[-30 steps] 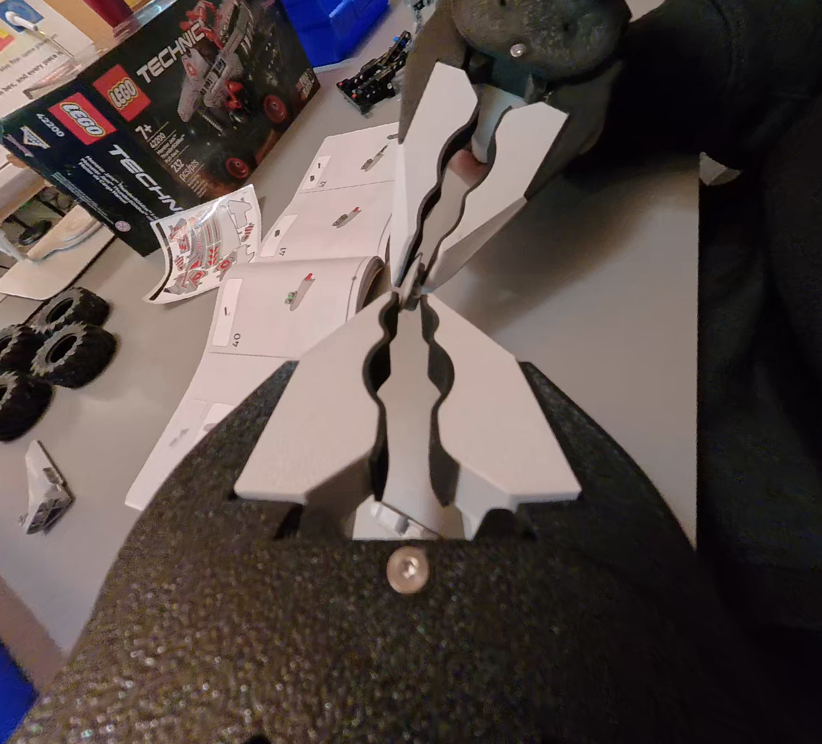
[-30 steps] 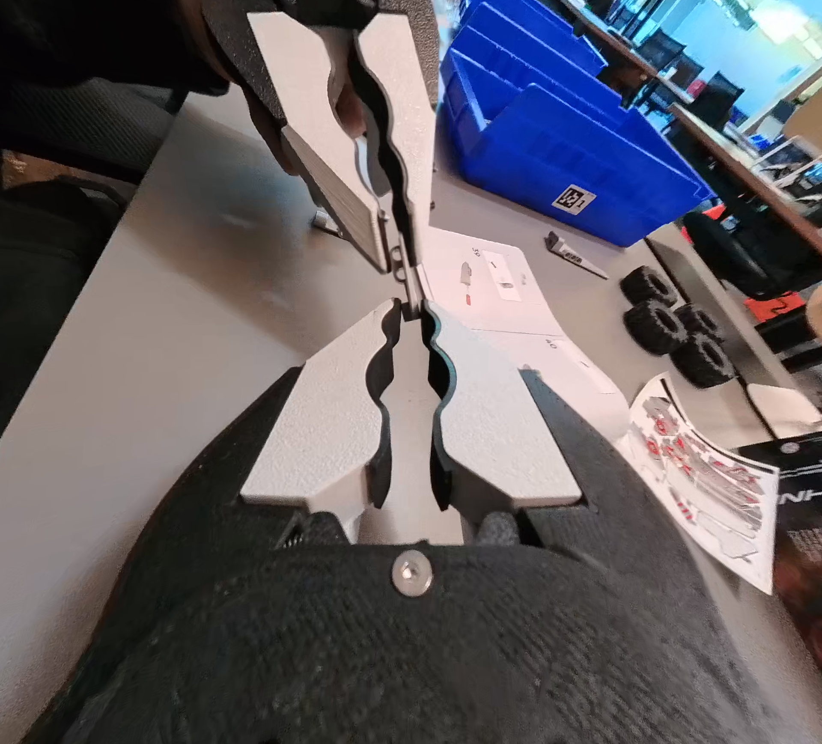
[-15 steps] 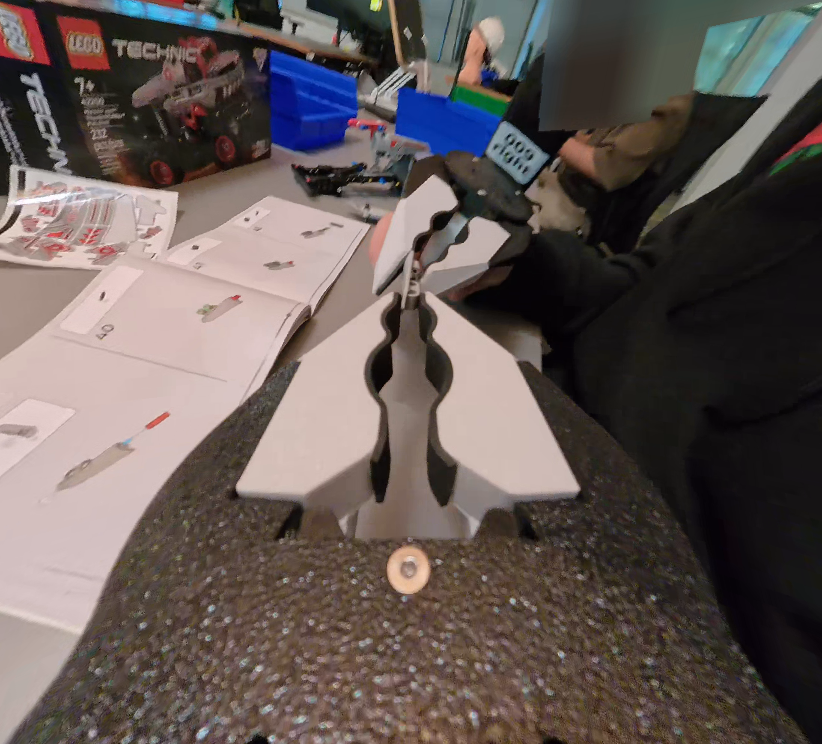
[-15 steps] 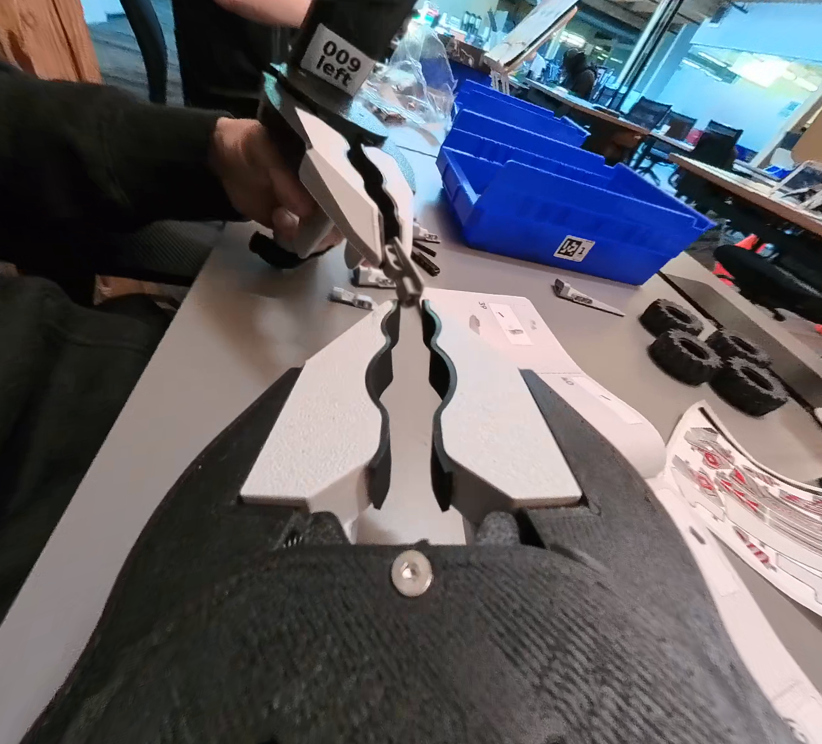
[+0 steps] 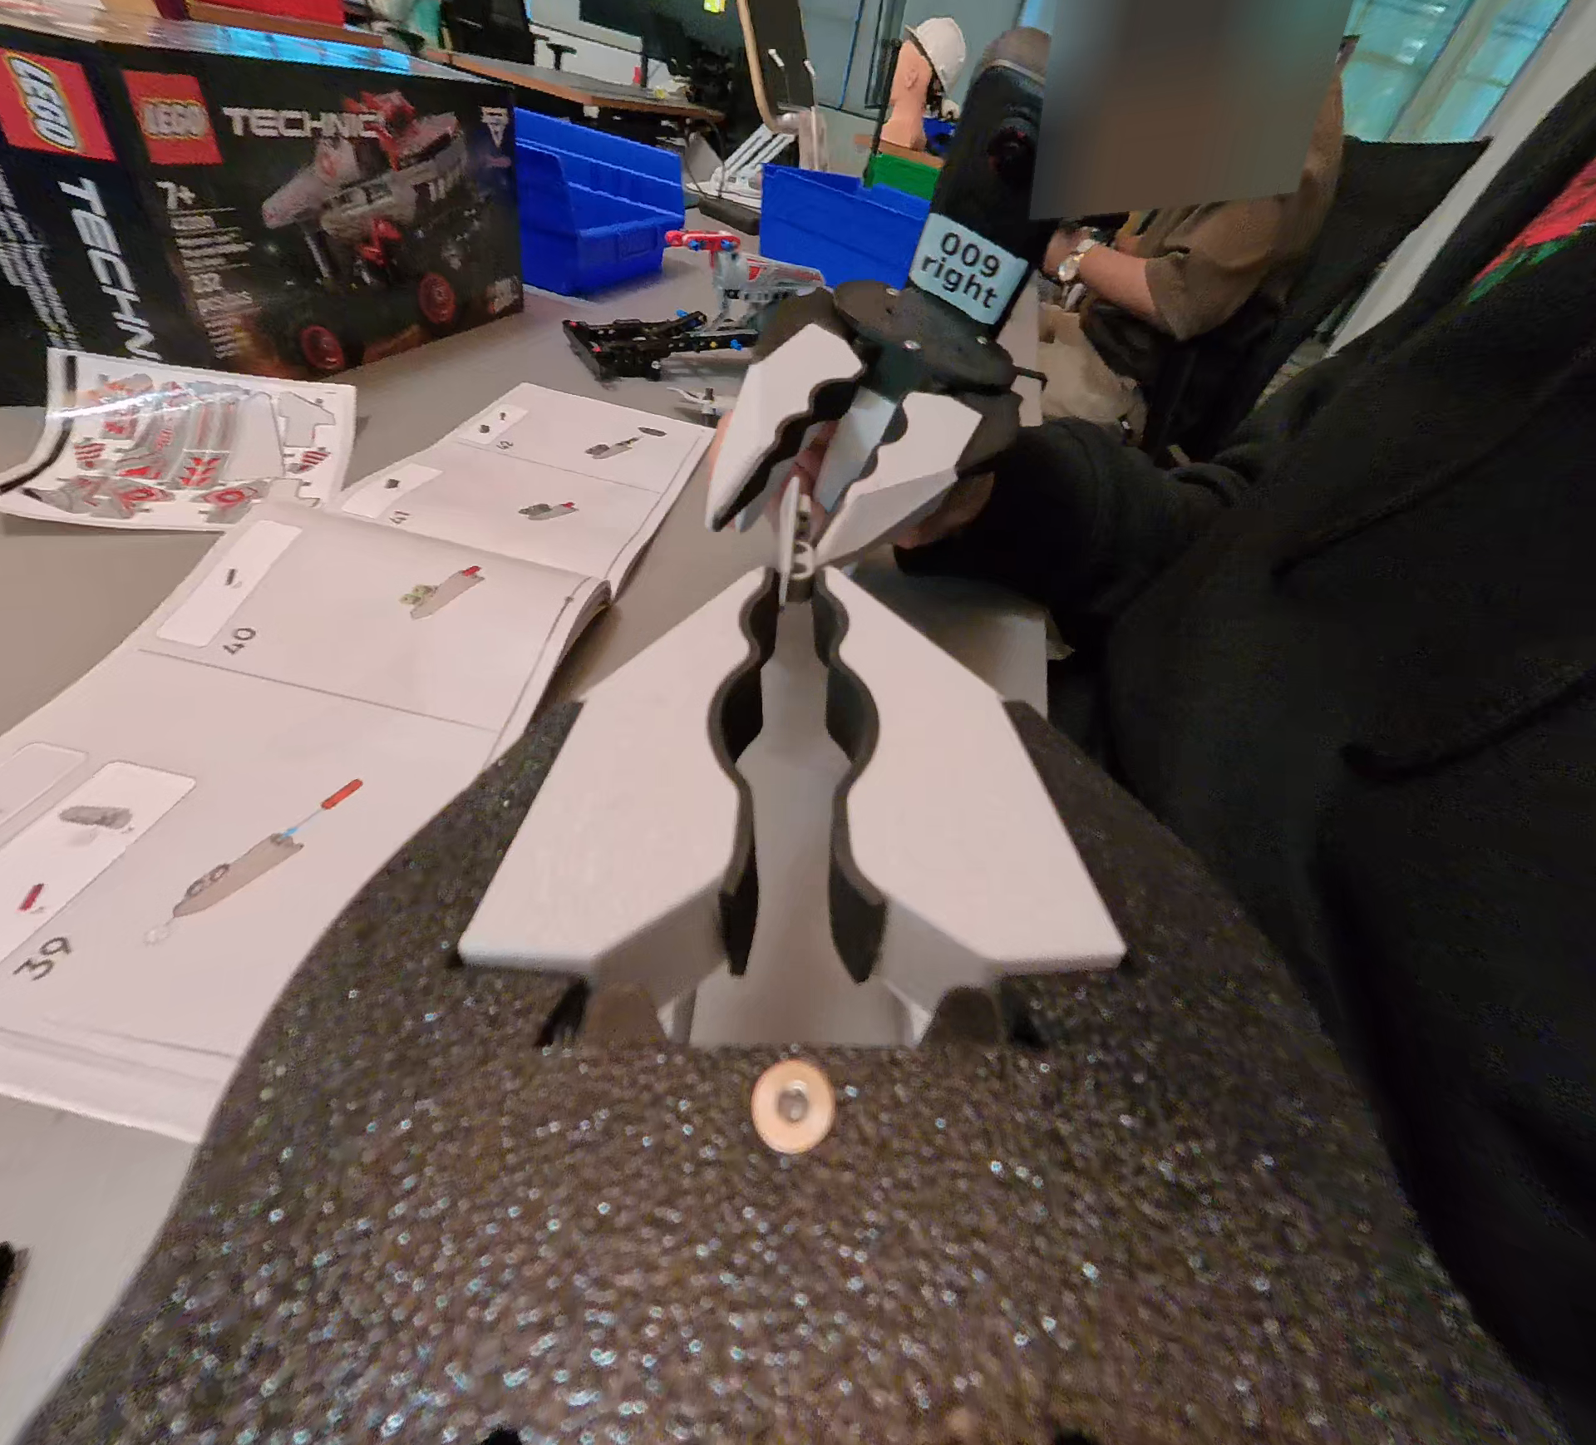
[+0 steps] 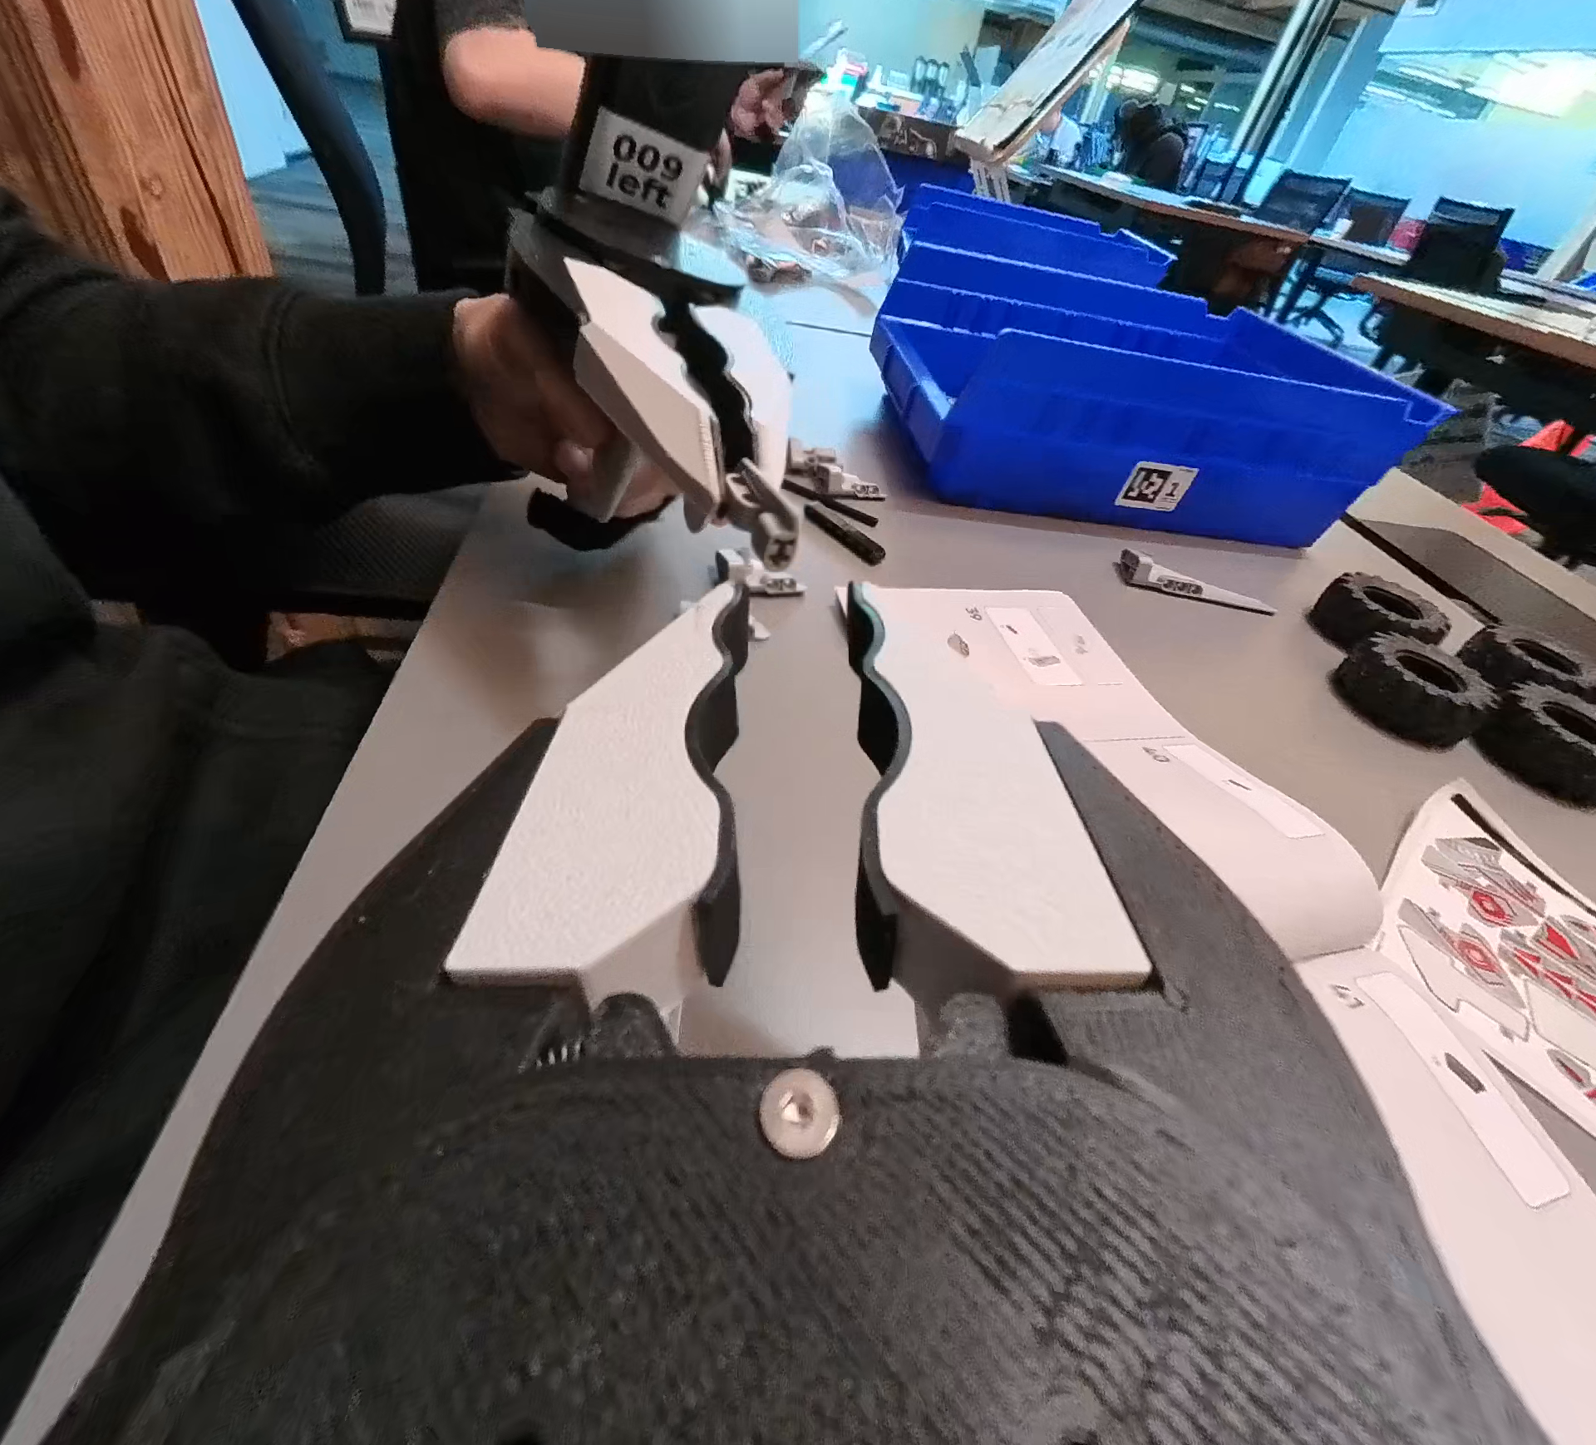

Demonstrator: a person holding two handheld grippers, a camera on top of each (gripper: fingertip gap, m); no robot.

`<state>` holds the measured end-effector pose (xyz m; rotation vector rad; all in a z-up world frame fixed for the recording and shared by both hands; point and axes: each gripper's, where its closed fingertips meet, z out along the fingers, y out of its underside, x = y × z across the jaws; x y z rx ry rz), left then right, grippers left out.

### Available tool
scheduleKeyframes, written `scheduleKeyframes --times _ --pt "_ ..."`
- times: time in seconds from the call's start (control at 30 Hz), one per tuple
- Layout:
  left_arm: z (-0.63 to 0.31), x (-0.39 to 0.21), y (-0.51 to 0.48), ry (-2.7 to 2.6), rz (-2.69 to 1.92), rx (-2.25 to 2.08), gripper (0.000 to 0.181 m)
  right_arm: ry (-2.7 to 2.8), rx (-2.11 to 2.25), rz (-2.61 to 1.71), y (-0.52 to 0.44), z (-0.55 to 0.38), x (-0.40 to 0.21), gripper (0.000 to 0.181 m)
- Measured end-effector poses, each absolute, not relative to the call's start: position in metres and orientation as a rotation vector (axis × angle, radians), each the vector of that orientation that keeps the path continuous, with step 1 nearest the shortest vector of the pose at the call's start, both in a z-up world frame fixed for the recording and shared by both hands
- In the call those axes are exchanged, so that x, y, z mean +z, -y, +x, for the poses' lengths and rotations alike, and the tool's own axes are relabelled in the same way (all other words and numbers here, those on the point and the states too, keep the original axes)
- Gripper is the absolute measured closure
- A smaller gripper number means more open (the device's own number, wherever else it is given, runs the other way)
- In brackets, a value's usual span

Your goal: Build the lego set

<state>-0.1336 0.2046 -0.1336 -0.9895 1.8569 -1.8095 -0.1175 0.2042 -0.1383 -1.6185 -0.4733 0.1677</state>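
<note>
Slippage worries us: our left tongs (image 6: 750, 507) pinch the small grey piece (image 6: 764, 518) only by its end above the surface (image 6: 993, 566), while our right tongs (image 6: 793, 602) gape empty.

Parted right tongs (image 6: 790, 609) above table (image 6: 535, 626)

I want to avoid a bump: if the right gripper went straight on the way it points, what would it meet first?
Probably the small grey lego piece held by the left gripper, just beyond the open right gripper; depth is unclear.
</note>
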Motion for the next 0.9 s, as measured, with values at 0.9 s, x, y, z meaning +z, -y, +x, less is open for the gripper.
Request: scheduleKeyframes --times 0.9 --pt "-0.124 -0.147 -0.213 -1.878 -0.907 -1.575 0.172 0.397 0.318 -1.715 -0.215 -0.125 -0.146 0.175"
